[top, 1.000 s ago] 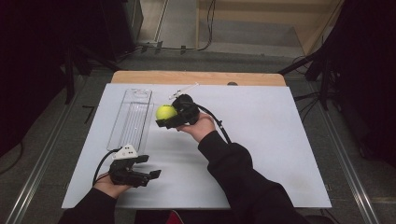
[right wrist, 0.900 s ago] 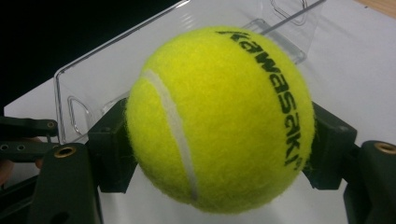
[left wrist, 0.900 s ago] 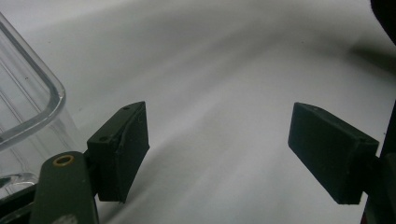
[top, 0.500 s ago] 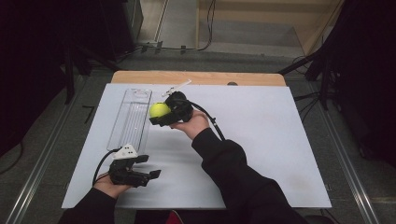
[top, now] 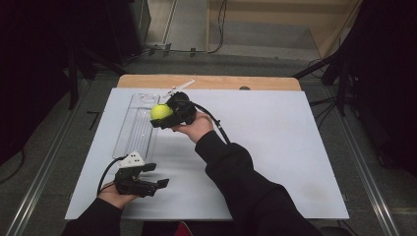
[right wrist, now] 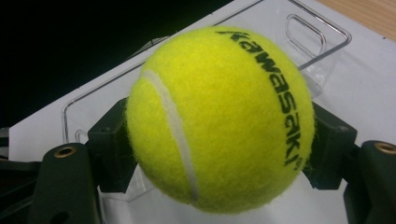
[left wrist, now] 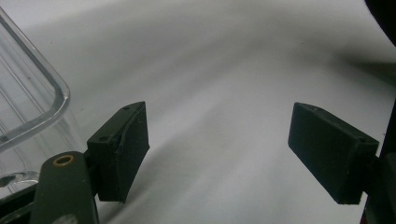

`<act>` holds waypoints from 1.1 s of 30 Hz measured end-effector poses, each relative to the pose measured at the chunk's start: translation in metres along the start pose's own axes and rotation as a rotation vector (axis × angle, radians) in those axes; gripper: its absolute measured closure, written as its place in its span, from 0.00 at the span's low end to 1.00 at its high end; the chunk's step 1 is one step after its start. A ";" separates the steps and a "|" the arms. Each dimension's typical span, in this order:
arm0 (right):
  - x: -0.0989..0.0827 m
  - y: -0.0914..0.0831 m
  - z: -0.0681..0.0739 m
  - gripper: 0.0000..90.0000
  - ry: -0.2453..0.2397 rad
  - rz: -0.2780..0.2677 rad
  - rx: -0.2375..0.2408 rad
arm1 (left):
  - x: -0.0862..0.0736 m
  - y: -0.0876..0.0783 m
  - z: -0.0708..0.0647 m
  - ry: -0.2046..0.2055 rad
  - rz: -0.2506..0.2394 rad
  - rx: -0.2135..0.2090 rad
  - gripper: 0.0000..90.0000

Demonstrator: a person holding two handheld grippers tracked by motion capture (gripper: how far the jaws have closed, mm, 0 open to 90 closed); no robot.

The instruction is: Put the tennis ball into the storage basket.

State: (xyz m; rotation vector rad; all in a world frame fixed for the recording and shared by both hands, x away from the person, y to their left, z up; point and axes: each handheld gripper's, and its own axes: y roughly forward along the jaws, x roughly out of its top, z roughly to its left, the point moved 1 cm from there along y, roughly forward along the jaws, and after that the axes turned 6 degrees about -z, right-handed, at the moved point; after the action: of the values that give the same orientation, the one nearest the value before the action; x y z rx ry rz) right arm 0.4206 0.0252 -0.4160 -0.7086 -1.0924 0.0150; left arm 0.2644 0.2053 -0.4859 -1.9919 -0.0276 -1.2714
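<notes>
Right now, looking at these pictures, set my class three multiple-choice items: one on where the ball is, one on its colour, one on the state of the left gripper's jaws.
1. Where is the tennis ball?
A. Between the jaws of the right gripper
B. On the floor
C. Inside the left gripper

2. What colour is the ball?
A. Red
B. Yellow-green
C. Blue

3. How do the left gripper's jaws stand?
A. Shut on the ball
B. Shut on the tray
C. Open, with nothing between them

Answers: 1 A, the right gripper view shows both pads pressing its sides, above the clear plastic tray. 2 B, plain in the high view too. 3 C, the left gripper view shows bare white table between the pads.
</notes>
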 end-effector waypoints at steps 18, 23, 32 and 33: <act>0.022 0.023 0.006 0.26 -0.008 0.004 0.004 | 0.000 -0.001 0.000 0.002 0.002 0.000 0.24; 0.026 0.030 0.006 0.26 -0.002 -0.001 0.011 | -0.001 -0.001 0.000 0.003 0.002 -0.001 0.24; 0.029 0.045 0.008 0.26 0.002 0.012 0.005 | -0.001 -0.001 0.000 0.008 0.003 0.003 0.24; 0.029 0.046 0.007 0.26 -0.002 0.015 0.004 | -0.001 -0.001 0.000 0.007 0.003 0.004 0.24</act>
State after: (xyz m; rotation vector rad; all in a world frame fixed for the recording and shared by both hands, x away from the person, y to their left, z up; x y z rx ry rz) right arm 0.4433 0.0749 -0.4151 -0.7136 -1.0889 0.0305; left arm 0.2637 0.2060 -0.4860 -1.9837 -0.0238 -1.2757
